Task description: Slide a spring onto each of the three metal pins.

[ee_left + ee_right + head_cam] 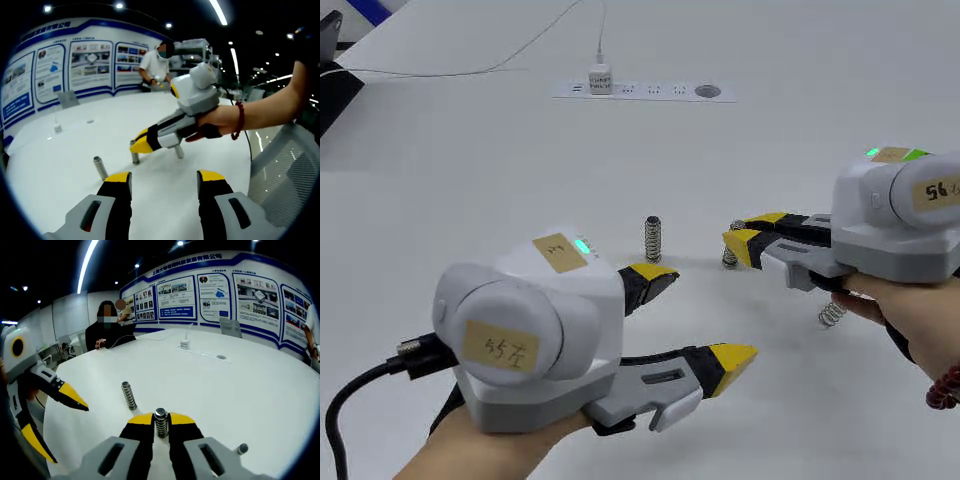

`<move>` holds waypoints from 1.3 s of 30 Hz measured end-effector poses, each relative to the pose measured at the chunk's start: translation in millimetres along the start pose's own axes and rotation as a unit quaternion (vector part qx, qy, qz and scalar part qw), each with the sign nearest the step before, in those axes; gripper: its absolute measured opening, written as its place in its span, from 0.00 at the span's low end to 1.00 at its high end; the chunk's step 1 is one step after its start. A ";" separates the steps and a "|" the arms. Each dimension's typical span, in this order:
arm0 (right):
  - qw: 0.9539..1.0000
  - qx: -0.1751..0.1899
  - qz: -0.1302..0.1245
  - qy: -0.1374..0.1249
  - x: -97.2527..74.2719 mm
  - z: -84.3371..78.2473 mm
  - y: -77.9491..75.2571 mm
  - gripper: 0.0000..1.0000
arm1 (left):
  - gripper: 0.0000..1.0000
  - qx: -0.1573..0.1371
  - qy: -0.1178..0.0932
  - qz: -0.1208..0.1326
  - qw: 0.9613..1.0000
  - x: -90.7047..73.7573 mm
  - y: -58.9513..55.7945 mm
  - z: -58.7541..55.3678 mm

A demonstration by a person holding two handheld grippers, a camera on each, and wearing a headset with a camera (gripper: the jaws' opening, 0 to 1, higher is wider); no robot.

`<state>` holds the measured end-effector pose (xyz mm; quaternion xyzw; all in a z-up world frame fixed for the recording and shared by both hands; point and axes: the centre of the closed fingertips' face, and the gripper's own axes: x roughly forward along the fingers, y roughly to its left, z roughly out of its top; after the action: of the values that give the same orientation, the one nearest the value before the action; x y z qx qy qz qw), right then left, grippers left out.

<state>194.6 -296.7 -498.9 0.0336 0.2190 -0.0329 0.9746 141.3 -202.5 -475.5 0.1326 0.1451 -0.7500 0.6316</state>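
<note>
On the white table | we hold right gripper clamped on an upright spring | left gripper spread wide, empty | second sprung pin upright nearby

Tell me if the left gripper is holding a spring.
No, the left gripper has its jaws wide apart with nothing between them.

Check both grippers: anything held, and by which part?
Right gripper is shut on a spring, jaw tips pinching its sides near the upper end. Left gripper is open, holding nothing.
</note>
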 end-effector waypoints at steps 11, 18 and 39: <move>1.000 0.009 0.004 -0.006 -5.9 6.1 0.5 0.20 | 0.54 0.007 0.001 0.002 1.000 -0.5 0.4 0.5; 1.000 0.025 0.006 -0.019 -16.8 16.0 3.1 0.29 | 0.55 0.007 0.001 0.003 1.000 -0.1 -0.6 0.6; 0.998 0.045 -0.013 -0.042 -66.1 33.3 -5.7 0.42 | 0.54 0.025 0.015 -0.015 0.999 14.6 -20.7 2.1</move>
<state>148.7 -301.8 -440.9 0.0736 0.1764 -0.0567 0.9799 118.5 -213.2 -478.1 0.1580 0.1376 -0.7606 0.6145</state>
